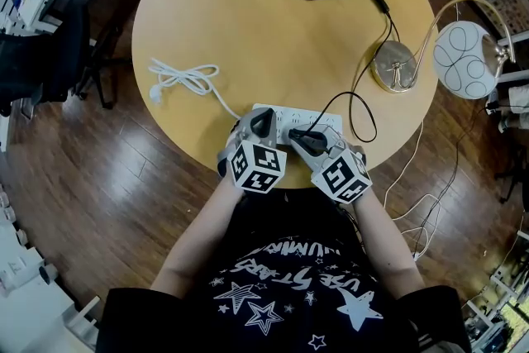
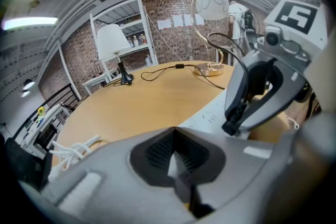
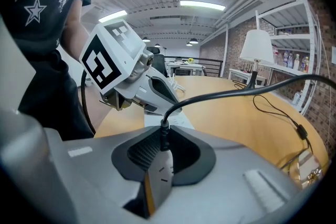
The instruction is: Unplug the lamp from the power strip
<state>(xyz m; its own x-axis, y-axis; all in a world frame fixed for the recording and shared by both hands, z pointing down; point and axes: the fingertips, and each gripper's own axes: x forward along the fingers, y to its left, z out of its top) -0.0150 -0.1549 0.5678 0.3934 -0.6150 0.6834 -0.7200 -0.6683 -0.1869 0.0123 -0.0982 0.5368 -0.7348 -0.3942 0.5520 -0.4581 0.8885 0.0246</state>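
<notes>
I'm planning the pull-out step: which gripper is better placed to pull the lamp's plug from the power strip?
Right. The right gripper is closed on the black plug, whose cord runs to the lamp. The left gripper grips the left end of the power strip, so it suits steadying it.

T-shirt [image 1: 289, 277] lettering warped, unreadable; no other legible text anywhere.

Bright, even light from ceiling tubes [image 3: 202, 5]; shadows on tabletop [image 1: 273, 37] faint. Fisheye bends all edges, corners go black. My left gripper [image 2: 176, 160] blurs near its lens; room beyond is sharp.
</notes>
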